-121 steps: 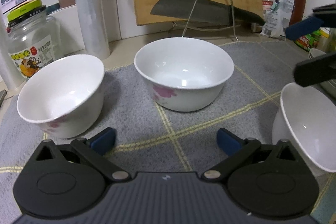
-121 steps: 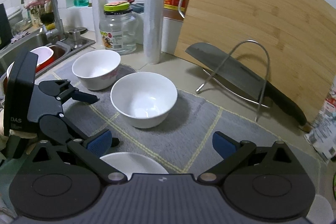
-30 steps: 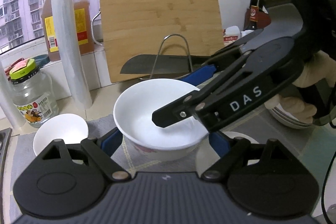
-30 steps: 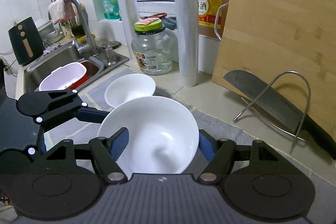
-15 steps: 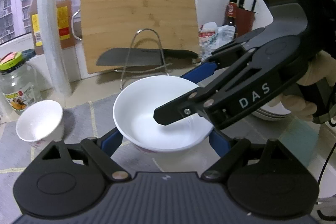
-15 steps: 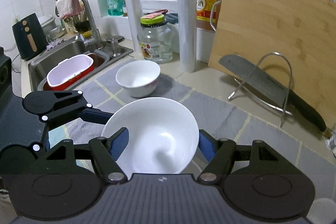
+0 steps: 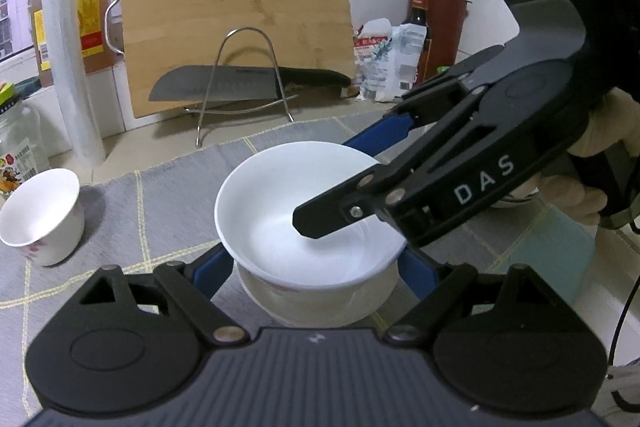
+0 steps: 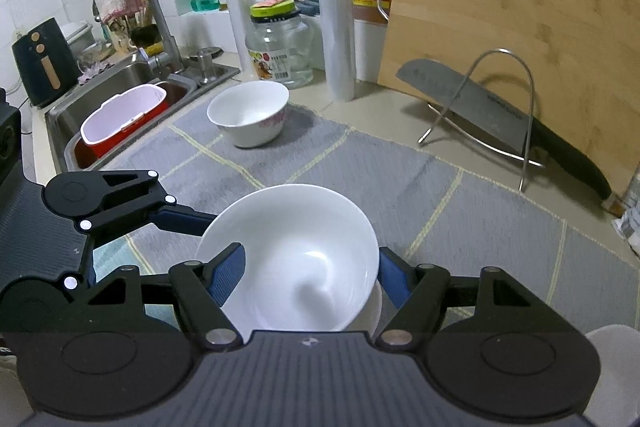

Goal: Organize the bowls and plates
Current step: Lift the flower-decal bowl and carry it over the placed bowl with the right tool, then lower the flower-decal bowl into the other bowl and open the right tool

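Observation:
Both grippers are shut on one white bowl [image 7: 288, 211], held a little above the grey mat [image 7: 168, 211]. The blue pads of my left gripper [image 7: 314, 271] press on its outer wall from both sides. My right gripper [image 7: 340, 183] comes in from the right, with one finger over the bowl's inside and the other past the far rim. In the right wrist view the bowl [image 8: 296, 259] sits between the right gripper's [image 8: 310, 275] pads. Right under it stands a second white bowl [image 7: 320, 307]; whether they touch is unclear. A third, flower-printed bowl [image 7: 40, 215] stands on the mat to the left.
A bamboo cutting board [image 7: 236, 15] leans on the back wall behind a cleaver on a wire stand [image 7: 244, 91]. A knife block [image 7: 444, 11] and bags stand at back right. A jar [image 8: 280, 43], oil bottle and film roll line the window; the sink [image 8: 120, 107] holds a red tub.
Both grippers carried the bowl to the right across the mat and slightly down; it now hangs right over the second bowl. The flower-printed bowl has slid towards the left edge of the left view.

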{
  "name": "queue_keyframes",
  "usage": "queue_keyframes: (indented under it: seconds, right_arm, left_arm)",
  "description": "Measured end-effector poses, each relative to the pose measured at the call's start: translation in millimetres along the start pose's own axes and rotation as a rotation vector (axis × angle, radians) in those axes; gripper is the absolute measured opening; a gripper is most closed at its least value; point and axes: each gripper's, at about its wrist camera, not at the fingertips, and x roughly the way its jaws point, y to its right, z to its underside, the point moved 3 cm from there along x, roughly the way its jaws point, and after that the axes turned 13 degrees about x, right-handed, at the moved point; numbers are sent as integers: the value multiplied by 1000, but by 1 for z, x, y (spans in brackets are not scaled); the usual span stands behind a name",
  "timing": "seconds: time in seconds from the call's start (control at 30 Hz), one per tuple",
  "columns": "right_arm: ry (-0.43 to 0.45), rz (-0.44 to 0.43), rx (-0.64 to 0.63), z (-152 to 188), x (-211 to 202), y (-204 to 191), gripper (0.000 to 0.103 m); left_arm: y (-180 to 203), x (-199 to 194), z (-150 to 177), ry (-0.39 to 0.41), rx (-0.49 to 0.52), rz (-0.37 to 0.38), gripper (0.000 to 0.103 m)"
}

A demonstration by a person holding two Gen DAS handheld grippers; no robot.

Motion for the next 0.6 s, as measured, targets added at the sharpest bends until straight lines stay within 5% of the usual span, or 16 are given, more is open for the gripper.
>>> queue_keyframes:
  seconds: [0.6]
  right_arm:
    - [-28, 5, 10, 4, 7, 2, 77]
  left_arm:
    - [4, 9, 3, -47, 39, -5, 89]
